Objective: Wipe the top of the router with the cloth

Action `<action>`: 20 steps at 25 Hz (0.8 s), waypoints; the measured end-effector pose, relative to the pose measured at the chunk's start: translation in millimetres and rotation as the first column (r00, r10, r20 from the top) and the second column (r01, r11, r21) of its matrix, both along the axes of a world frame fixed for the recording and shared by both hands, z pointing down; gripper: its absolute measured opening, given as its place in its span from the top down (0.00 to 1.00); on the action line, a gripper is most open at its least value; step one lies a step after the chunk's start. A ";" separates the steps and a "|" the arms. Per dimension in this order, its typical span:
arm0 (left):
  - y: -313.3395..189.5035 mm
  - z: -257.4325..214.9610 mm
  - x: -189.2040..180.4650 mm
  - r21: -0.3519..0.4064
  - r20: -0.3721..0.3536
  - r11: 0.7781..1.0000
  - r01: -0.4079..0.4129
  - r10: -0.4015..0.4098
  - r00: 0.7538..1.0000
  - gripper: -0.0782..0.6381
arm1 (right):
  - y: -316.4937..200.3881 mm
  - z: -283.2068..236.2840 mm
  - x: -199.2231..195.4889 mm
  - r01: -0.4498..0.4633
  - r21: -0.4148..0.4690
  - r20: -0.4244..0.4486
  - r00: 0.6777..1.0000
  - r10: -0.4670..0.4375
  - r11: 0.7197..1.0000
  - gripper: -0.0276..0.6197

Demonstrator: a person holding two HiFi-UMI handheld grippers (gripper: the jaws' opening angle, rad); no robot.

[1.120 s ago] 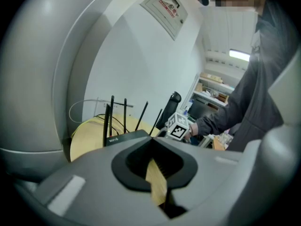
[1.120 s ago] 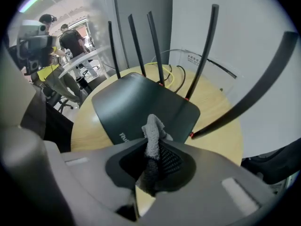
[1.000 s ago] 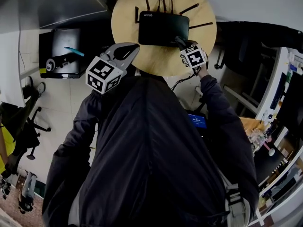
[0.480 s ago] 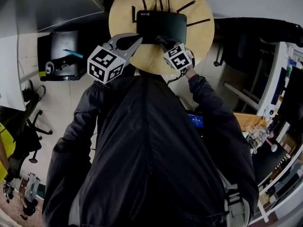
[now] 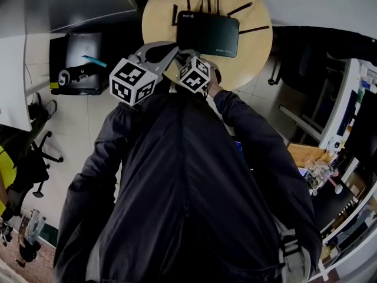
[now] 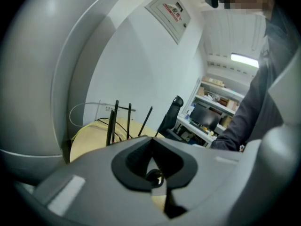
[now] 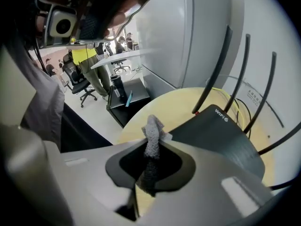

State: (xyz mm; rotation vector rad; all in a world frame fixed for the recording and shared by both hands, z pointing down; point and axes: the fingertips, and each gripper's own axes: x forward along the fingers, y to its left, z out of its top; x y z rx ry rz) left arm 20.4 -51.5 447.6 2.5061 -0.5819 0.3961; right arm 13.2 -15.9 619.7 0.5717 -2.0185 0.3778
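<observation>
The black router is lying flat on the round wooden bench, with its antennas pointing away from the person. The grey cloth is being pinched between the jaws of the right hand-held gripper, which is hovering just off the router's near left corner. The left hand-held gripper is hanging close beside it, its jaws pressing together on nothing.

Round wooden table, white walls, pale tiled floor
</observation>
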 end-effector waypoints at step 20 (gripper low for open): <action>7.0 4.6 12.5 -0.011 0.009 0.997 -0.071 0.071 0.997 0.90 | 22.6 21.9 218.7 -0.349 -0.124 -0.125 0.934 0.335 0.929 0.91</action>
